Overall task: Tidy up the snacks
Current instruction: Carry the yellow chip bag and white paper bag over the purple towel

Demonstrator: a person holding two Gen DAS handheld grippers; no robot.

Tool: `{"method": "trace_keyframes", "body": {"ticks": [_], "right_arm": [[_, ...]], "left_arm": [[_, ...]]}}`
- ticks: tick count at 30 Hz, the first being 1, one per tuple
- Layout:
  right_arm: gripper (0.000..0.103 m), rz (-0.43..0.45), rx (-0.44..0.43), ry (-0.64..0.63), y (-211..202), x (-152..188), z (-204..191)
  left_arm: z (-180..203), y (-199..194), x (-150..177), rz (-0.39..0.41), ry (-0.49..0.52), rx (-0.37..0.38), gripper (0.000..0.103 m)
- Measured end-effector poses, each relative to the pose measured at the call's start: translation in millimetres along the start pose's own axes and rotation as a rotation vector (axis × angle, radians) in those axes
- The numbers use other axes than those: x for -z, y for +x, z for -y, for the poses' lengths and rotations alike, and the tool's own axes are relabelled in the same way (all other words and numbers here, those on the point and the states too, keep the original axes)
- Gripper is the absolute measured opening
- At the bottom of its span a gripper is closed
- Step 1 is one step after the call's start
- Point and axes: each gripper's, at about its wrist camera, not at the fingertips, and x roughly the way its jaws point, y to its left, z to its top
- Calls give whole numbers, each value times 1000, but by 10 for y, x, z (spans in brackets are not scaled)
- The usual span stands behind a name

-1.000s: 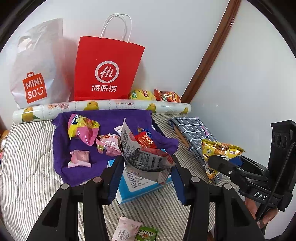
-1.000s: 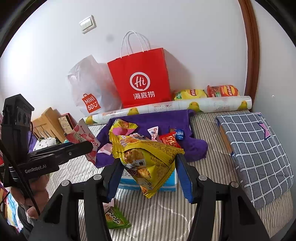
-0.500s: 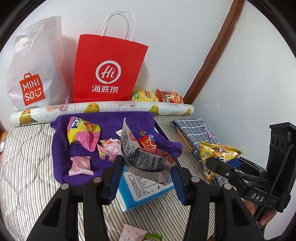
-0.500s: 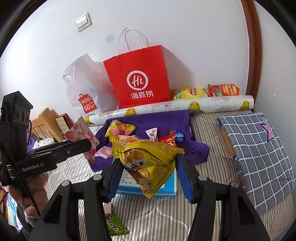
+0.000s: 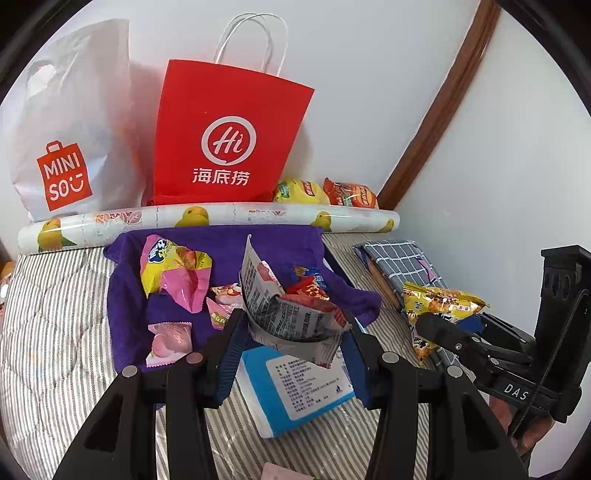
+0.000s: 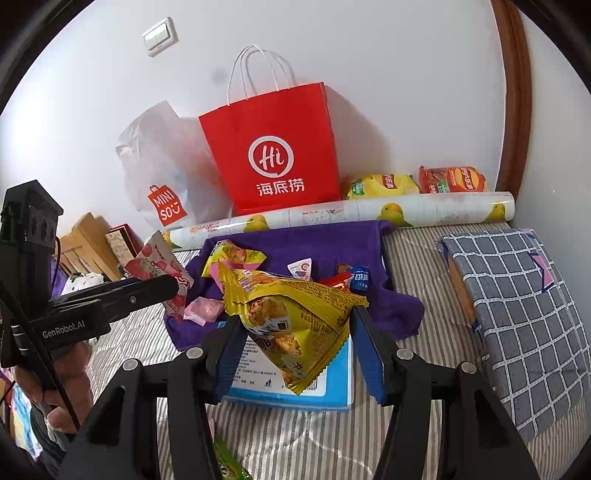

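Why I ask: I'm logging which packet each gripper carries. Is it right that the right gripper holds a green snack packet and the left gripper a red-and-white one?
Not quite. The right gripper holds a yellow snack packet, not a green one, as the right wrist view shows. The left gripper does hold the red-and-white packet.

Black left gripper [image 5: 291,347] and right gripper [image 6: 295,347]: blue-padded jaws, silver screws.

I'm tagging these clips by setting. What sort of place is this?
Probably a bedroom: a striped quilted mattress against a white wall, a wall switch, and shopping bags at its far edge.
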Motion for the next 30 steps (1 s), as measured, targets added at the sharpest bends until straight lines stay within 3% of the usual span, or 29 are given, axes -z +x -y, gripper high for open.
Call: {"method": "trace_keyframes", "body": {"ticks": [15,30], "right_arm": [[56,0,-7,5,282,-161,144],[56,-50,-37,4,904,-399,227]], "left_arm": [[-378,156,-174,-1,-64,-68,48],[-558,580,-272,-58,-83,-114,48]]}}
